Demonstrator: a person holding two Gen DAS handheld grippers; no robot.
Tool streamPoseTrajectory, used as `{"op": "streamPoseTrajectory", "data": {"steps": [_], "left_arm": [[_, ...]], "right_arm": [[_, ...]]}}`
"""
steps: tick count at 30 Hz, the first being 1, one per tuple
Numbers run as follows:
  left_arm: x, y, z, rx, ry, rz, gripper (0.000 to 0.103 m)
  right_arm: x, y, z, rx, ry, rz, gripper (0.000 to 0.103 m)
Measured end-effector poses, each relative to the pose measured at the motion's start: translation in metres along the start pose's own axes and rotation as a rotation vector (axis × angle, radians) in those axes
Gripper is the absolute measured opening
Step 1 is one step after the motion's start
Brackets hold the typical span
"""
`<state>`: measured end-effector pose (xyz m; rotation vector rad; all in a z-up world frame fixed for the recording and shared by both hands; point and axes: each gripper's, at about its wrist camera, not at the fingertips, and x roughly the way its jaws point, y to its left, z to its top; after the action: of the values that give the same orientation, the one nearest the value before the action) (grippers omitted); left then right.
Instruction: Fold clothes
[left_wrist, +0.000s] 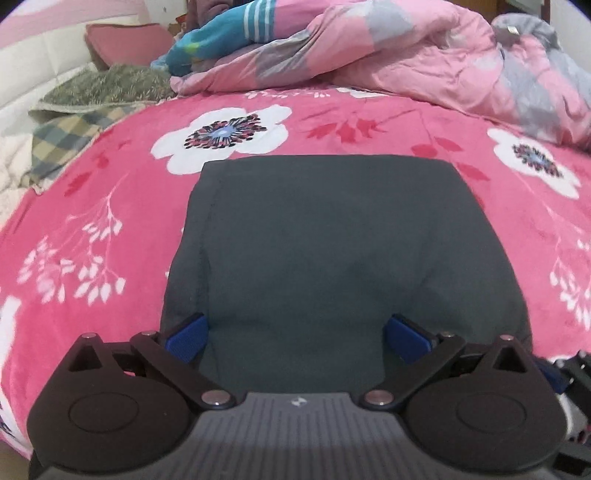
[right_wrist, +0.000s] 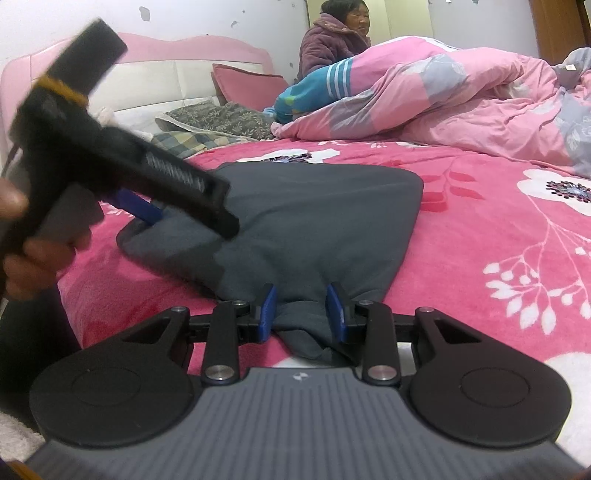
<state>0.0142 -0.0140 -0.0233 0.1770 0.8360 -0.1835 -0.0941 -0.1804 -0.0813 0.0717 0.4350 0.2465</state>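
The right gripper (right_wrist: 301, 308) has its blue pads partly closed on a bunched near corner of the grey garment (right_wrist: 314, 218), the cloth pinched between them and hanging a little toward the camera. The left gripper (left_wrist: 297, 338) stands with its jaws wide apart over the near part of the same garment (left_wrist: 325, 236), the cloth lying under and between the pads (left_wrist: 186, 338) with nothing clamped; whether the tips touch the fabric I cannot tell. In the right wrist view the left gripper (right_wrist: 147, 210) comes down over the garment's left near corner, carried by a hand (right_wrist: 40, 258). The garment lies flat on the pink blanket (right_wrist: 480, 240), folded into a rough rectangle whose long axis runs away from both grippers toward the rumpled quilt (right_wrist: 443, 99), its far edge pointing at the quilt. Both near corners sit right at the grippers, so the next fold, by my reading, would carry the near edge along that axis toward the far edge, once the left gripper closes.
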Motion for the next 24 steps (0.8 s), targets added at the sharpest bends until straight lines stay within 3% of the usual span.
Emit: {"op": "streamPoseTrajectory", "data": {"steps": [24], "left_arm": [[0.0052,-0.0036,0.0053,0.009,0.037,0.019,0.103]], "right_arm": [[-0.0015,-0.001,-0.0013,0.004,-0.007,0.001,0.03]]}}
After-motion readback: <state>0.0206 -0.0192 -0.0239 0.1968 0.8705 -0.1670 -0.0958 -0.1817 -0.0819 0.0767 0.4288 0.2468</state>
